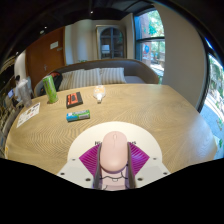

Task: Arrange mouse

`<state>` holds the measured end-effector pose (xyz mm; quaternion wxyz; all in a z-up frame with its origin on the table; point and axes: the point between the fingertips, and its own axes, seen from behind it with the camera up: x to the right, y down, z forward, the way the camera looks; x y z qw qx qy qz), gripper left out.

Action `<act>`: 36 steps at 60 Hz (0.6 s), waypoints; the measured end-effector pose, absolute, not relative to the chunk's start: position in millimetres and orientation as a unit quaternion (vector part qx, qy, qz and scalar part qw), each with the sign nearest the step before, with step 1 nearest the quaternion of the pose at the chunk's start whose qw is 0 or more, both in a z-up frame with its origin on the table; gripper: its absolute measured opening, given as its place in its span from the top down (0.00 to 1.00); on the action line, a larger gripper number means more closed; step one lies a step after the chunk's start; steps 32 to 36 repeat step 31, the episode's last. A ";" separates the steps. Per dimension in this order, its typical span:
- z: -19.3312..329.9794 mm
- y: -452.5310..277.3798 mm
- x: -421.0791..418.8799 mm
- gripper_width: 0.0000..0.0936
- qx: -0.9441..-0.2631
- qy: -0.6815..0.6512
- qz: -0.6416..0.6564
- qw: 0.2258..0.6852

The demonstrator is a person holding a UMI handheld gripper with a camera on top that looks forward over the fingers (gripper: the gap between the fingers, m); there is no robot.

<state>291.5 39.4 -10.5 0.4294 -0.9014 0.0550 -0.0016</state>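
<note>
- I see the gripper (115, 170) at the near edge of a wooden worktop (150, 110), its two fingers (95, 160) bearing magenta pads.
- A pale pink mouse (115, 152) sits between the fingers, pressed by the pads on both flanks; I record the fingers as closed on it.
- The mouse lies over a white round mat (100, 135) that extends ahead of the fingers and to both sides; I cannot tell whether the mouse rests on the mat or is lifted off it.
- Beyond the fingers, well apart from the mouse, I note a green cylindrical container (50, 89), a dark flat object with an orange strip (74, 99), a clear glass (100, 94) and a teal flat item (78, 116).
- Papers (27, 113) lie at the worktop's left edge.
- A sofa (100, 74) stands behind the worktop, with windows (150, 30) beyond.
</note>
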 end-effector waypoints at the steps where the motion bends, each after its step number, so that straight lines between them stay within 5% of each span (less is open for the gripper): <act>1: -11.3 42.1 292.2 0.56 -0.898 0.062 0.002 0.436; 13: -10.9 25.6 276.0 0.34 -0.925 0.071 0.022 0.374; 18: 7.2 12.6 271.5 0.08 -0.927 0.093 0.021 0.364; 36: 66.6 -42.2 243.1 0.10 -0.925 0.118 -0.021 0.360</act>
